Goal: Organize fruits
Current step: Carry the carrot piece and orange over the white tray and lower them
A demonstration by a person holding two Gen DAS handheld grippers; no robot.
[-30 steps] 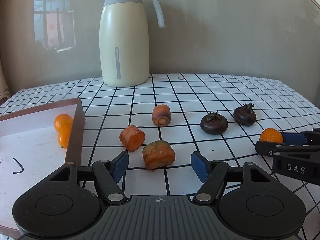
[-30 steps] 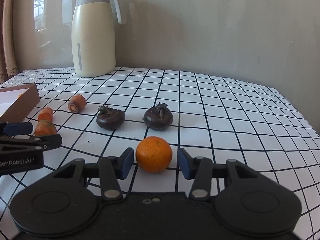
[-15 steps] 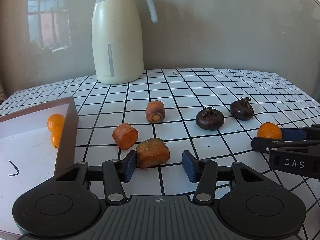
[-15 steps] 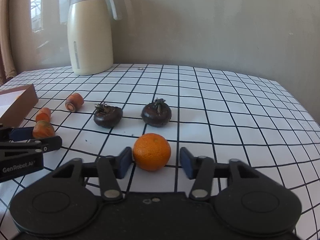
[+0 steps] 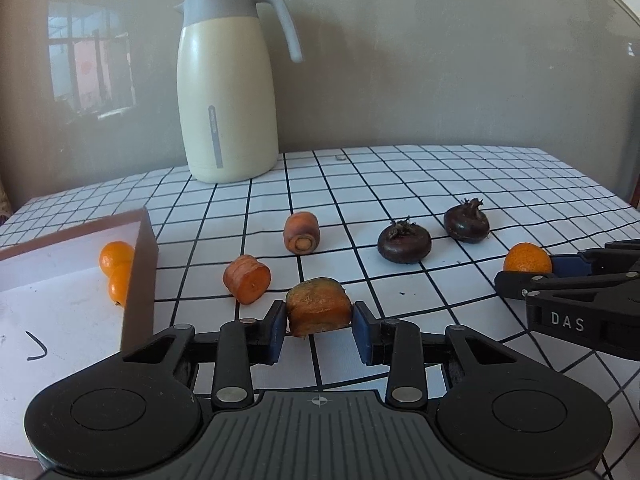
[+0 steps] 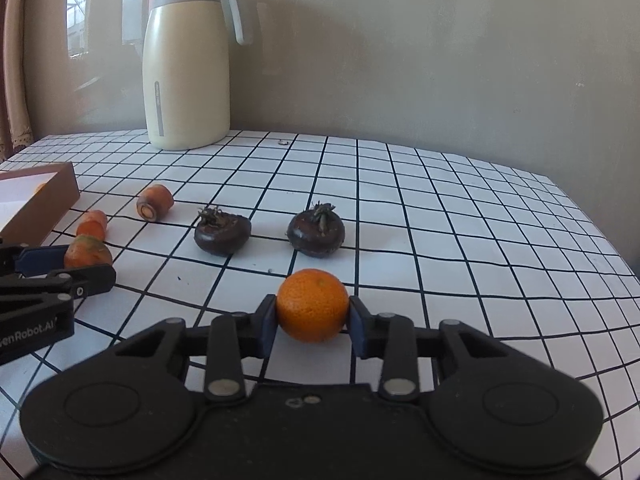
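Left gripper (image 5: 319,320) clamped on a carrot chunk (image 5: 318,312) at lower centre, right gripper (image 6: 312,320) clamped on an orange (image 6: 313,305), box (image 5: 140,264) at left edge.

A tall cream thermal jug (image 5: 227,96) with a grey lid and handle is standing upright at the back of a table covered in a white cloth with a black grid (image 5: 440,184), close against a plain grey wall (image 5: 440,60). A window's reflection is showing on the wall to the jug's left. A small pale object (image 6: 283,142), too small to identify, is lying on the cloth just right of the jug's base.
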